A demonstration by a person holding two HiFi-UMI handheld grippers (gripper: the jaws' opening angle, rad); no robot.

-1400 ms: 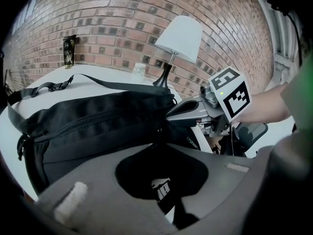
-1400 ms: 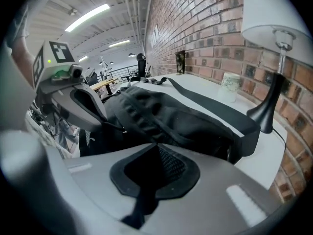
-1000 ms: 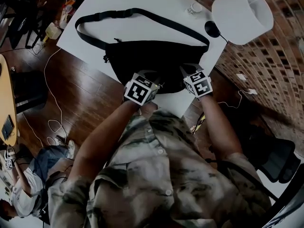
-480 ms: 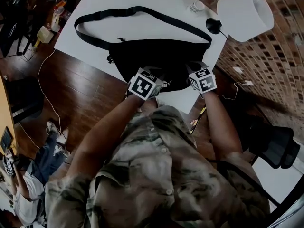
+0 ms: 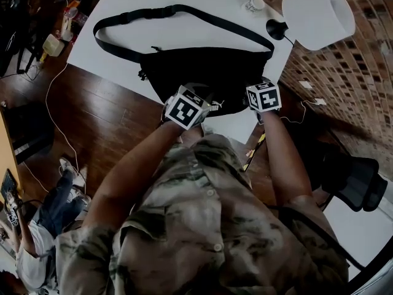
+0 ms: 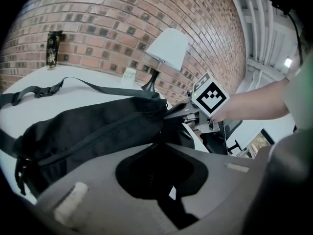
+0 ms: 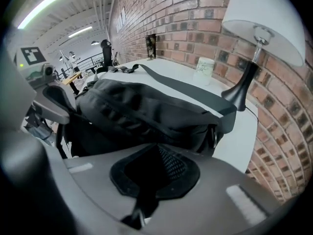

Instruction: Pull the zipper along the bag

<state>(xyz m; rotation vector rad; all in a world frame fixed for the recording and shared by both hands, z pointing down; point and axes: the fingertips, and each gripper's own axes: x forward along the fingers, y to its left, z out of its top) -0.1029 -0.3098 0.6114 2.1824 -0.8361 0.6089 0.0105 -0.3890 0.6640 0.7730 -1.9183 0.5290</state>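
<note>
Left tongs (image 5: 198, 98): jaws together, clamped on black fabric at the near lower edge of the bag (image 5: 202, 72). A fold of that fabric fills the gap between them in the left gripper view.
Right tongs (image 5: 254, 88): jaws together, clamped on the bag's right end. Black mesh and a narrow dark strip sit between them, with a small metal ring low in the gap.
Bag: lies on the white desk (image 5: 153, 48), against the edge nearest the person. What is inside cannot be seen.
Zip track (image 6: 98, 140): runs lengthwise across the bag's face. Whether either pair of tongs has the pull cannot be told.
Strap (image 5: 184, 12): loops away from the bag across the desk and joins it again at the right end.
Arms: both forearms reach forward and down from the person's chest, the left forearm (image 5: 132, 165) angled inward and the right forearm (image 5: 282, 158) nearly straight. The two pairs of tongs are near each other on the bag's near side.
Lamp (image 5: 316, 14): stands at the desk's far right corner, a small cup (image 5: 253, 6) just beside its base.
</note>
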